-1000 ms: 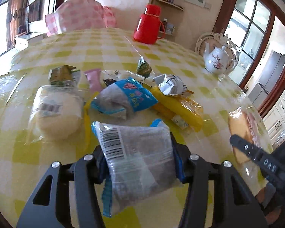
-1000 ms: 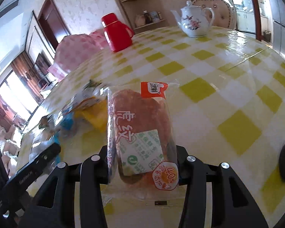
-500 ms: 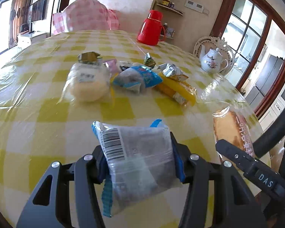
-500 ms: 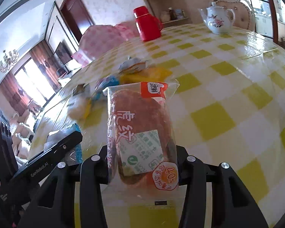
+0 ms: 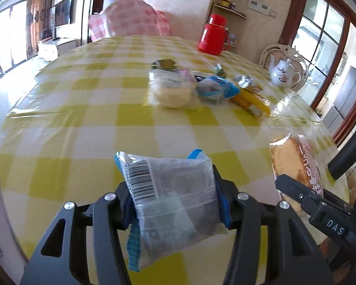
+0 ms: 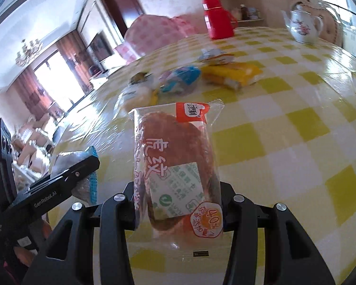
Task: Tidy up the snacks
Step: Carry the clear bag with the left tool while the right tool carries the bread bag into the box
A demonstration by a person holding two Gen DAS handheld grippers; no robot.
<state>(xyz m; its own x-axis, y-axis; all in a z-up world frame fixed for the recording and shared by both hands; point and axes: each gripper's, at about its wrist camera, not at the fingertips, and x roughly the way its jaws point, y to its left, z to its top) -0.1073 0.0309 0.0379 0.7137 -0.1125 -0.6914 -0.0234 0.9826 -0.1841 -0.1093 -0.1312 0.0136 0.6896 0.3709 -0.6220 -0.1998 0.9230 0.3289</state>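
I count two claws, the left claw (image 5: 170, 190) and the right claw (image 6: 178, 190), each with one snack packet clamped: a clear blue-edged packet (image 5: 170, 194) and an orange bread packet (image 6: 178, 166). Toward the far edge of the bench (image 5: 83, 118) lies one heap of loose snacks (image 5: 201, 90), some six or seven; blur stops an exact count. I see one red flask (image 5: 212, 35) and one white teapot (image 5: 283, 73).
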